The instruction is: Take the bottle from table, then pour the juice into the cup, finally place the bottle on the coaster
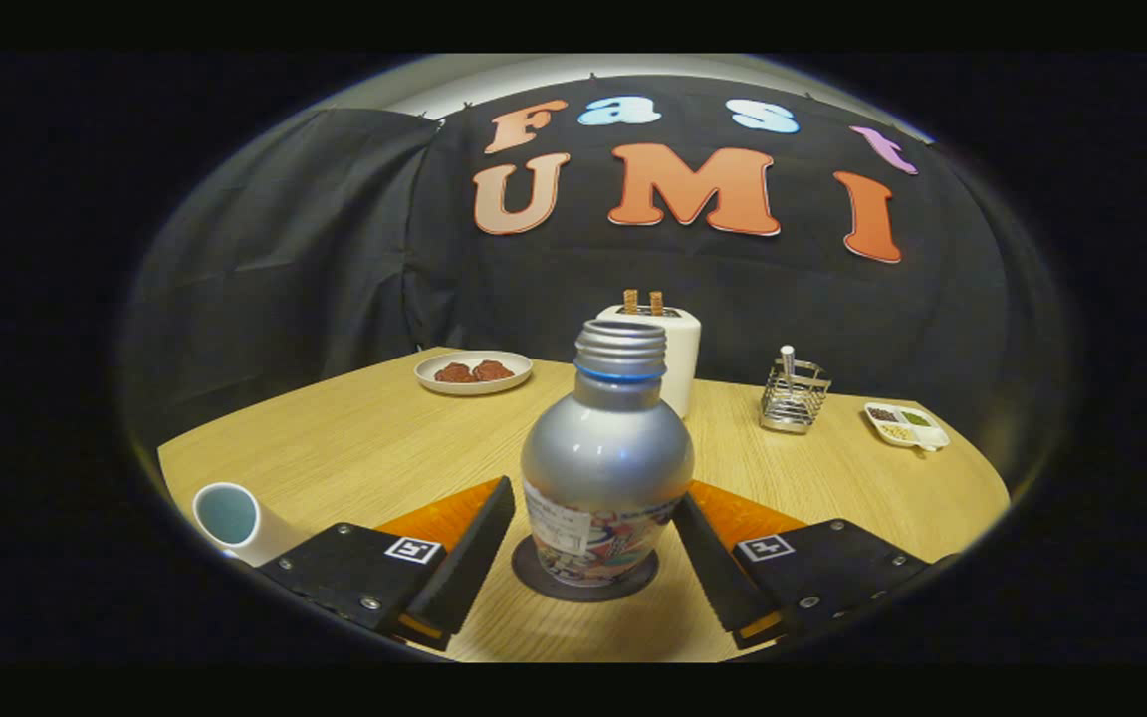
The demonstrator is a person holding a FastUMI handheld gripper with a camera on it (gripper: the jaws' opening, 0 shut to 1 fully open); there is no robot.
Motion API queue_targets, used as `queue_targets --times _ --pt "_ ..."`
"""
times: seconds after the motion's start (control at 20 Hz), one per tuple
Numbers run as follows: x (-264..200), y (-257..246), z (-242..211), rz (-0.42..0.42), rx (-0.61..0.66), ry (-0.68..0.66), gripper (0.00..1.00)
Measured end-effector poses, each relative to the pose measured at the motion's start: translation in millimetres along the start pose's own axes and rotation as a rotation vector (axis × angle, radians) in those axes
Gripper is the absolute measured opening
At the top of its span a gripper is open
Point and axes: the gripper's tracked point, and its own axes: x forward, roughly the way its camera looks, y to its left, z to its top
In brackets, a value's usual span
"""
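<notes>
A: Where is the bottle (pixel 605 468)?

B: Upright on the dark coaster (pixel 583 586), between the fingers of the gripper (pixel 593 558), which stand wide, touching nothing.

A: So the placing looks done?

B: I judge so. The cup (pixel 235 520) lies beside the left finger; whether it holds juice, I cannot tell.

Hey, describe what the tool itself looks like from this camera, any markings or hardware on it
The tool has two flat, wedge-shaped fingers that taper forward from wide black mounting blocks. Each block carries a small square black-and-white tag on top and a few round silver screws. Orange panels show behind the blocks. The fingers stand open on either side of the bottle, not touching it. No cables or sleeve are visible.
</notes>
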Motion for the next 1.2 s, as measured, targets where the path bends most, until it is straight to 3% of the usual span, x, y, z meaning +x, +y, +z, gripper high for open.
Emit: queue_targets --times 0.1,0.35,0.65,0.85,1.2 --pt "-12.8 -0.1 12.7 0.011 0.021 -0.025 0.98" --pt "-57.0 -14.5 45.1 0.021 -0.006 -0.096 0.97" --pt "-125.7 -50.5 97.3 -0.027 -0.040 -0.245 0.97" --pt "-168.4 -84.6 123.0 -0.141 -0.088 -0.335 0.97" --pt "-226.4 -90.1 140.8 -0.133 -0.041 -0.429 0.97"
